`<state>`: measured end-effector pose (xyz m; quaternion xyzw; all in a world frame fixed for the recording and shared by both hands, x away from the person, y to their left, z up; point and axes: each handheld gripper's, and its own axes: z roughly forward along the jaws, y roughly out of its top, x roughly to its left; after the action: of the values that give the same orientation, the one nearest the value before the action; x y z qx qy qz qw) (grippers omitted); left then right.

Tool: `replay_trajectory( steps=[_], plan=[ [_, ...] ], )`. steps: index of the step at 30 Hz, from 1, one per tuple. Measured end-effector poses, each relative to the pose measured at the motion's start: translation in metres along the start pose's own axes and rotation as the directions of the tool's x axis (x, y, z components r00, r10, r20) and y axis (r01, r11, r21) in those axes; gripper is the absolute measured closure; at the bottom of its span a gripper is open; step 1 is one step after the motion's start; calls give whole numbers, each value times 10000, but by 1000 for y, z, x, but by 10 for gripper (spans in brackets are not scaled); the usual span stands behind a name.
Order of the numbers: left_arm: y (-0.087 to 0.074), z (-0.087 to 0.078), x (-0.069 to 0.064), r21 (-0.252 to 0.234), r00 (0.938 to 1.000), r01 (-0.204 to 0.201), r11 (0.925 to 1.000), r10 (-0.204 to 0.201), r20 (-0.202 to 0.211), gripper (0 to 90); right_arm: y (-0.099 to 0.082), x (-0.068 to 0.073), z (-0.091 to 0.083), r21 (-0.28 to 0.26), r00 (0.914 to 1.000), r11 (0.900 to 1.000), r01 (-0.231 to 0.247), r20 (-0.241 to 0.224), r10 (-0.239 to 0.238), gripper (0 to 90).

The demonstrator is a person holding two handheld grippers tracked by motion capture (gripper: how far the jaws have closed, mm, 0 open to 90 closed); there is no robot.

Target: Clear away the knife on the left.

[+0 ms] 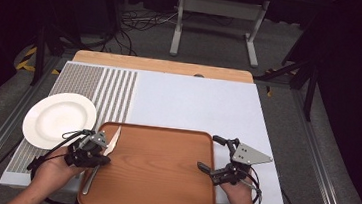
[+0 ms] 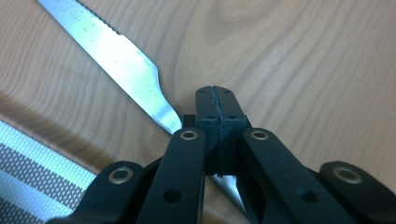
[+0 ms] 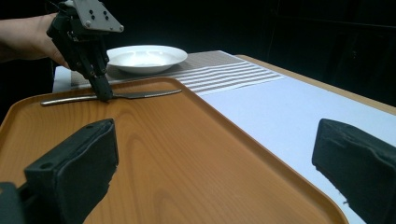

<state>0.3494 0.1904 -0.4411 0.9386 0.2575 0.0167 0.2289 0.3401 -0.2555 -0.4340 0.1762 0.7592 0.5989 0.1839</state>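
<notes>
Left claw clamped shut at the knife; right claw gaping wide, holding nothing.

One knife lies along the left side of the wooden tray, touching the left claw's tips; its serrated edge shows in the left gripper view. One white plate sits left on the striped mat over the white bench. Dark room, cables on the floor.

Knife lies on tray, along its left edge; plate on mat, left of tray.
</notes>
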Motion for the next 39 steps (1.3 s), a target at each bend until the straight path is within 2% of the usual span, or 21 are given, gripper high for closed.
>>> replay_trajectory(
  steps=[6, 7, 9, 16, 21, 23, 26, 27, 29, 30, 31, 32, 33, 34, 37, 39],
  plan=[
    [-5, -2, 1, -40, 10000, 78, 10000, -78, -23, 900, 0, 0, 0, 31, 10000, 10000, -6, -14, 6, 11],
    [-6, -3, 1, -24, 9997, 225, 9997, -225, -16, 900, 0, 0, 0, 31, 10000, 10000, -6, -14, 6, 11],
    [-9, -4, 3, -13, 9996, 255, 9997, -255, -127, 900, 0, 0, 1, 38, 10000, 10000, 7, -20, -7, 11],
    [-13, -6, 3, -36, 9988, 477, 9989, -477, -75, 900, 0, 0, 1, 29, 10000, 10000, 6, -11, -6, 11],
    [-13, -6, 3, -3, 9987, 509, 9987, -509, -97, 900, 0, 0, 0, 34, 10000, 10000, 15, -7, -15, 11],
    [-12, -6, 2, -45, 9990, 409, 9992, -410, -168, 897, 0, 0, 1, 27, 10000, 10000, 21, -7, -21, 11],
    [-11, -8, 3, -321, 9996, 285, 9991, -288, -70, 809, 0, 0, 1, 22, 10000, 10000, 21, 5, -21, 11],
    [-11, -10, 3, -540, 9999, 76, 9985, -83, -119, 762, 0, 0, 0, 14, 10000, 10000, 22, 9, -22, 11],
    [-11, -12, 2, -1081, 9975, -570, 9925, 520, -483, 587, 0, 0, 0, 5, 10000, 10000, 22, 14, -22, 11],
    [-11, -14, 1, -1314, 9963, -658, 9891, 579, -630, 551, 0, 0, 0, -2, 10000, 10000, 24, 11, -24, 11],
    [-10, -16, 1, -1470, 9981, -472, 9880, 407, -469, 522, 0, 0, 0, -12, 10000, 10000, 25, 12, -25, 11],
    [-9, -17, 2, -1587, 9988, -378, 9866, 324, -363, 453, 0, 0, 0, -19, 10000, 10000, 32, 25, -32, 11],
    [-8, -19, 3, -1868, 9988, -457, 9813, 414, -267, 394, 1, 0, 0, -16, 10000, 10000, 37, 37, -37, 11],
    [-8, -20, 3, -1950, 9985, -486, 9796, 427, -344, 297, 1, 0, -1, -34, 10000, 10000, 38, 39, -38, 11],
    [-7, -22, 1, -2445, 9959, -614, 9677, 432, -789, 184, 1, 0, -1, -60, 10000, 10000, 22, 71, -22, 11],
    [-8, -24, -1, -2751, 9940, -815, 9580, 581, -922, 132, 1, 0, -2, -69, 10000, 10000, 26, 85, -25, 11]
  ],
)
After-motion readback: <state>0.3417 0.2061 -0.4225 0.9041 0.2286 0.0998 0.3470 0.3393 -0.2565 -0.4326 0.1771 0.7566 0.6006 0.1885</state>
